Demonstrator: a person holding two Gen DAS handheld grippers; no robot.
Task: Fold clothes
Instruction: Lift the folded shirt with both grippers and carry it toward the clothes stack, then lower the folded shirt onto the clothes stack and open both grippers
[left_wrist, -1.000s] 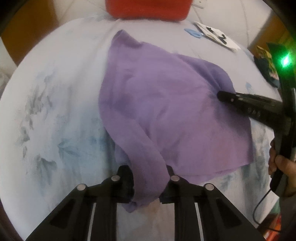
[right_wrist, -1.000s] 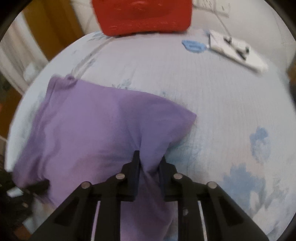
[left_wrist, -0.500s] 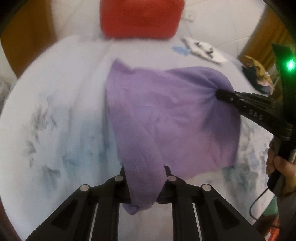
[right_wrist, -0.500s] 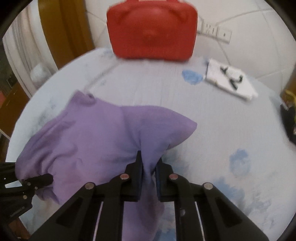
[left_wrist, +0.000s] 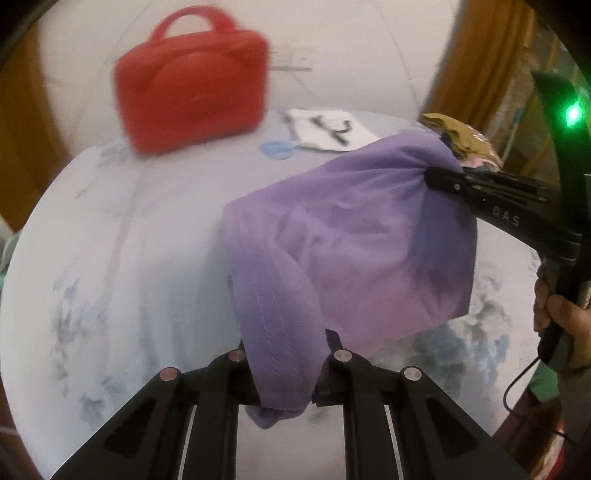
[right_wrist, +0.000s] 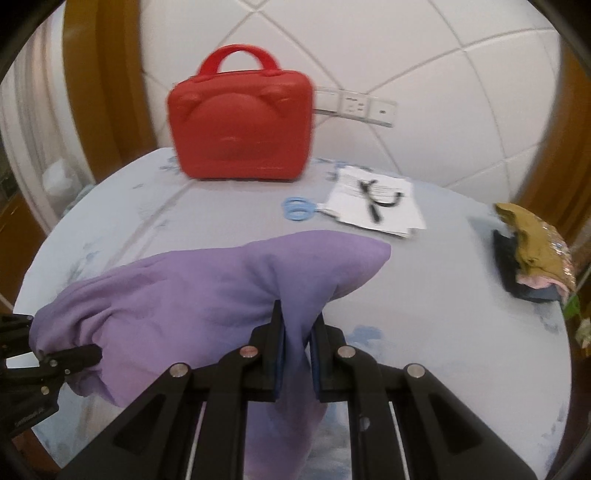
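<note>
A purple garment (left_wrist: 354, 243) hangs in the air above the bed, stretched between both grippers. My left gripper (left_wrist: 286, 354) is shut on a stitched hem of it, the cloth bunched between the jaws and drooping below them. My right gripper (right_wrist: 297, 332) is shut on another fold of the purple garment (right_wrist: 207, 295), which spills down past the fingers. In the left wrist view the right gripper (left_wrist: 443, 179) reaches in from the right, held by a hand (left_wrist: 565, 321). In the right wrist view the left gripper (right_wrist: 79, 356) pinches the cloth at the lower left.
A red case (right_wrist: 240, 122) stands upright at the back of the pale floral bedsheet (right_wrist: 424, 295). A white paper with black items (right_wrist: 376, 201) and blue rings (right_wrist: 297, 208) lie behind the garment. A pile of folded clothes (right_wrist: 532, 251) sits at the right edge.
Both grippers have risen, lifting the garment off the sheet. The views have tilted up, so the whole red case and the padded wall behind it now show.
</note>
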